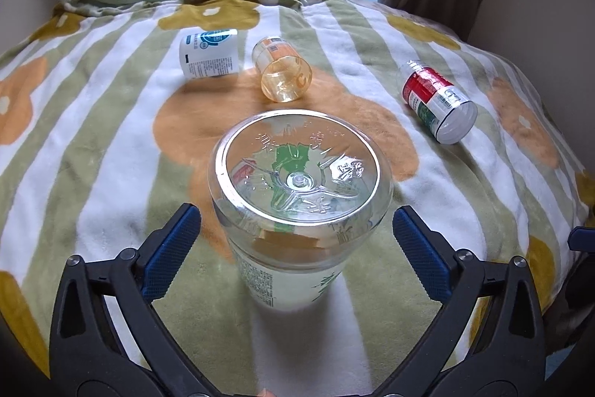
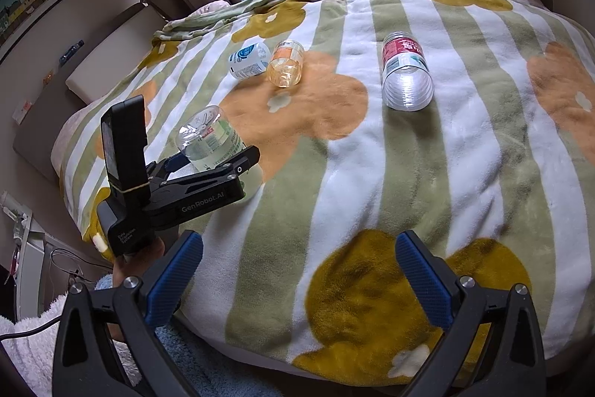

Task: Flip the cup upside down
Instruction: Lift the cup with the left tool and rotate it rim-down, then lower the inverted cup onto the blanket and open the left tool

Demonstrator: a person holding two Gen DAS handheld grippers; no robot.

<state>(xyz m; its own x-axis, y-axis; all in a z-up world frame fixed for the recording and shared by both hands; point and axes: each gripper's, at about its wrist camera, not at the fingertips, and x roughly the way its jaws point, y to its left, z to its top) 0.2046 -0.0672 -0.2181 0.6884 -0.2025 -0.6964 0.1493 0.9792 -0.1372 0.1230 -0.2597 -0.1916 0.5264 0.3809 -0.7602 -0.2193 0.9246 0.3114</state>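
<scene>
A clear plastic cup (image 1: 297, 196) with a green and white label stands upside down on the blanket, its base facing up. My left gripper (image 1: 297, 248) is open, its blue pads on either side of the cup with gaps to both. In the right wrist view the same cup (image 2: 208, 140) stands between the left gripper's (image 2: 219, 162) fingers. My right gripper (image 2: 297, 278) is open and empty over the blanket's near edge.
Three other cups lie on their sides on the striped flowered blanket (image 1: 111, 121): a white and blue one (image 1: 208, 53), an amber one (image 1: 282, 71) and a red-labelled one (image 1: 437, 99). Curtains and a light-blue window panel are behind. A bedside ledge (image 2: 96, 62) is at the left.
</scene>
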